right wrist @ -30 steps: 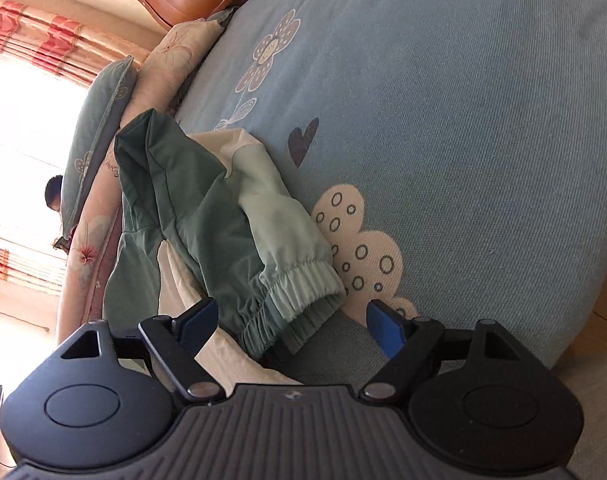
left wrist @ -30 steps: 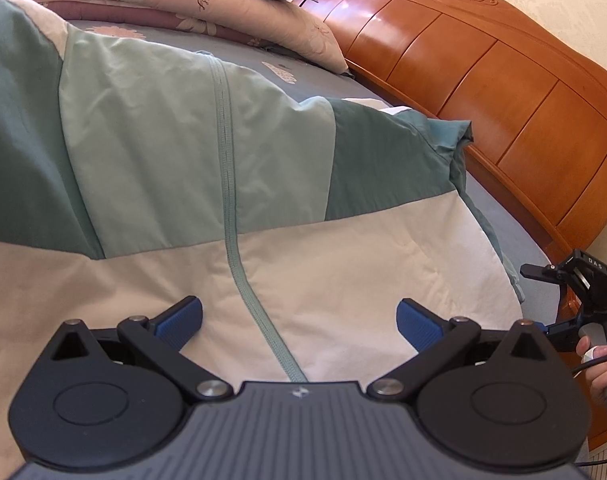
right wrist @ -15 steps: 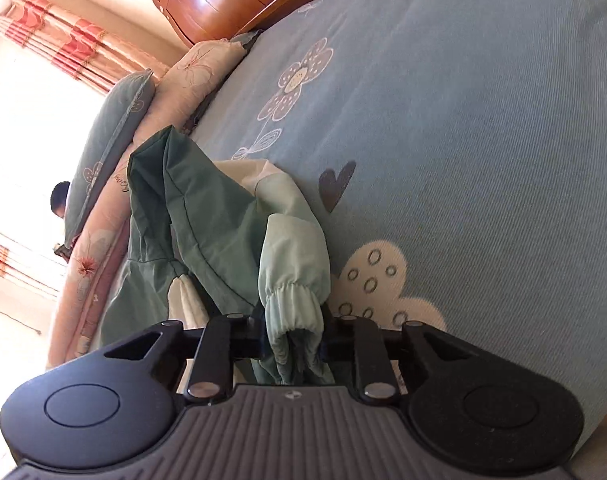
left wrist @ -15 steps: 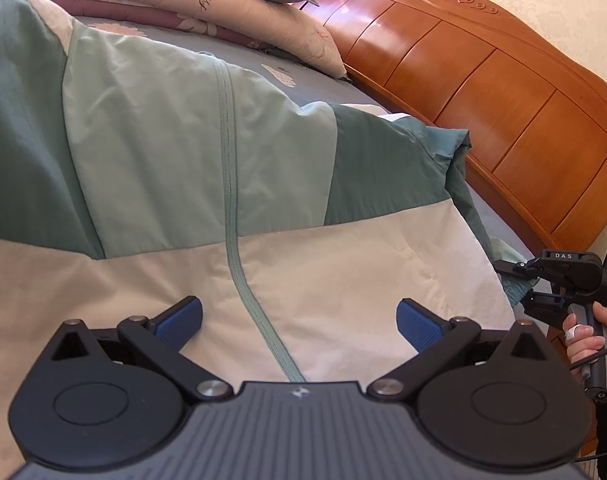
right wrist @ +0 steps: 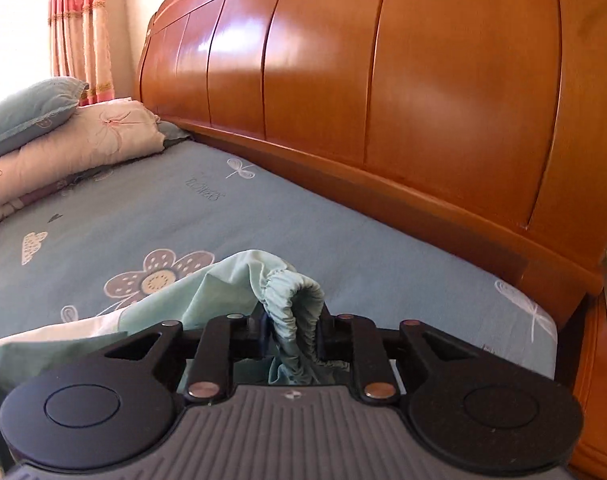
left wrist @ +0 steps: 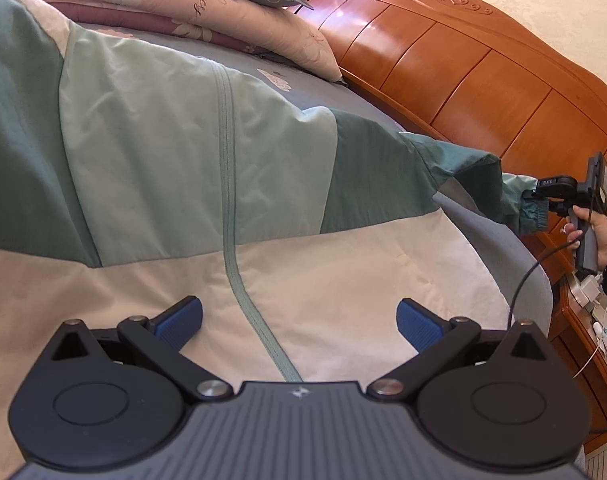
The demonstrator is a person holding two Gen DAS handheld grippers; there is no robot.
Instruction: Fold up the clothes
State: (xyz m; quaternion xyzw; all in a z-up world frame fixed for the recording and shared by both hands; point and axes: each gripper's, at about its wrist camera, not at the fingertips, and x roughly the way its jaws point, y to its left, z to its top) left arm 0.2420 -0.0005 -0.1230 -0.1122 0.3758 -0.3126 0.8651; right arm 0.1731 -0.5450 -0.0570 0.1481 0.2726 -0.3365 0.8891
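Bed (right wrist: 151,216), right gripper (right wrist: 293,334) easing on raised jacket cuff (right wrist: 291,300)

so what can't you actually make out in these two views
- Right gripper pads: right wrist view, buried in the bunched sleeve cuff; its jaws are opening with the cuff still between them.
- Jacket hem: left wrist view, covered by the left gripper body.
- The jacket's left side: cut off by the frame edge.
- Items on the bedside cabinet: too small to identify.

Green-and-white jacket (left wrist: 207,184) spread on bed, sleeve cuff (right wrist: 293,300) lifted.
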